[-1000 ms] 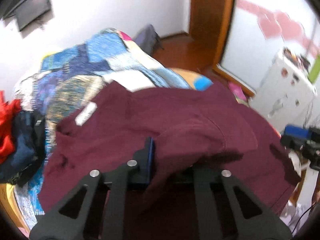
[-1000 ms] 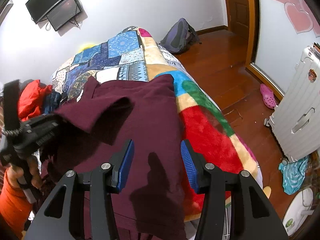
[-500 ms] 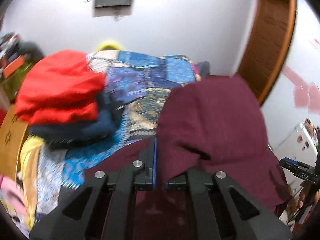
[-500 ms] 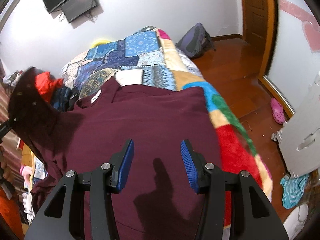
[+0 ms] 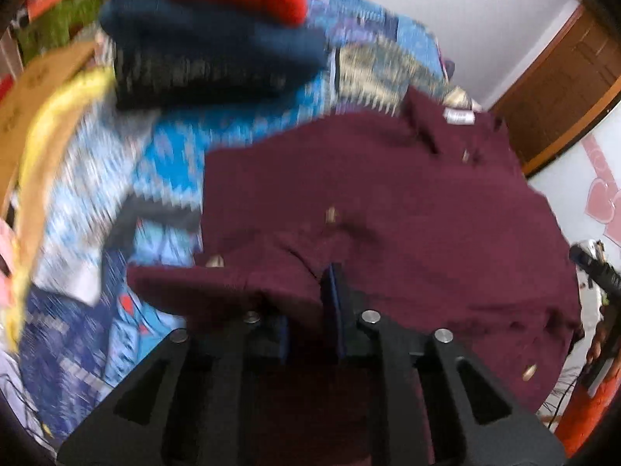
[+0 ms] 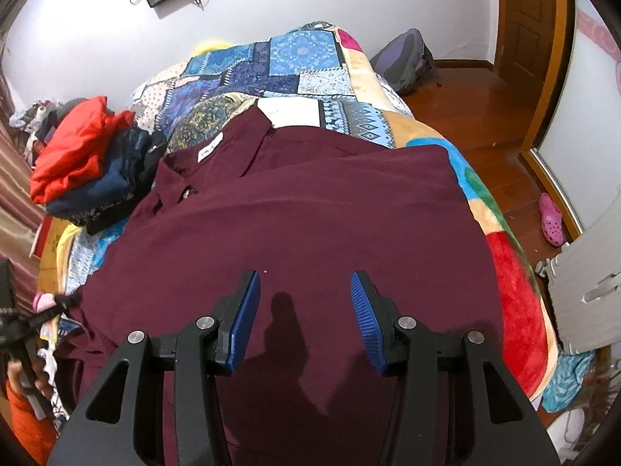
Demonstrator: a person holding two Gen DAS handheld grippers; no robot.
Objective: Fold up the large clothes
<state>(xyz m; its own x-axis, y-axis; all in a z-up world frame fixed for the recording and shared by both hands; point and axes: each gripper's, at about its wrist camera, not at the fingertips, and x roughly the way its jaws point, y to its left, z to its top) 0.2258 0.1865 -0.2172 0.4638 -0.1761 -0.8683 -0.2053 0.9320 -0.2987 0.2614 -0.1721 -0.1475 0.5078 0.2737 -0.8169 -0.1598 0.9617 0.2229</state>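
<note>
A maroon button-up shirt [image 6: 295, 225] lies spread across the patchwork quilt [image 6: 295, 58] on the bed, collar and white neck label toward the far wall, hem hanging toward me. The left gripper [image 5: 310, 303] has its blue pads pinched on a fold of the shirt's edge, cloth bunched between them and draped over the near finger. The right gripper [image 6: 302, 310] hovers above the middle of the shirt with its jaws wide apart, gripping nothing. Beside the collar sits a stack of folded clothes [image 6: 85, 163], red on top of navy, so some garments look finished. This shirt seems barely begun: the body looks open and flat, with side folds and the final fold apparently left to do.
</note>
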